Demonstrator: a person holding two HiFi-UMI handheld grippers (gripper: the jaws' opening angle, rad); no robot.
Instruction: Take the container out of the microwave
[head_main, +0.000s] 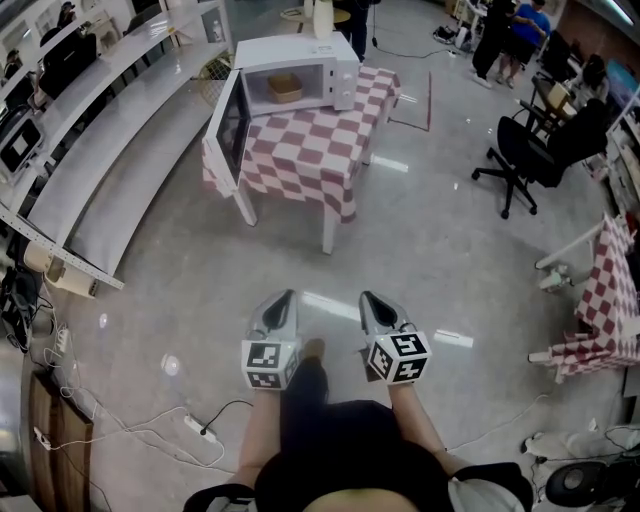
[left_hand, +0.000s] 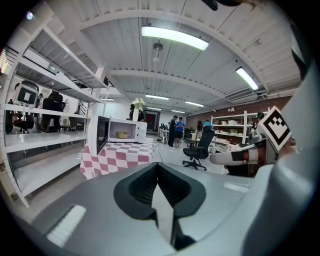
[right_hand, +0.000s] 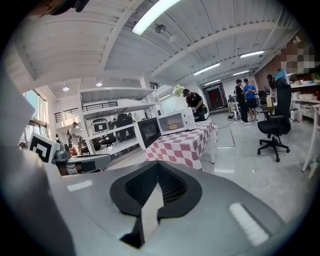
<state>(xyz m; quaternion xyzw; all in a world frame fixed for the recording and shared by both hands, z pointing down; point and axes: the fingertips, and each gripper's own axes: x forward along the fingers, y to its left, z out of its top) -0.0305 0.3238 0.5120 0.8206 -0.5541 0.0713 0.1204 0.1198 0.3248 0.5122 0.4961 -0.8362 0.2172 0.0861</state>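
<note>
a tan container (head_main: 285, 88) sits inside a white microwave (head_main: 335, 62) with its door (head_main: 231, 125) swung open, on a table with a red-and-white checked cloth (head_main: 300, 150), in the upper middle of the head view. well apart from it, low in the frame, the left gripper (head_main: 284, 298) and right gripper (head_main: 367, 298) point toward the table side by side, each with jaws pressed together on nothing.

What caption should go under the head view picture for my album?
Both shut, the left tongs and right tongs face the open microwave with the container inside.
</note>
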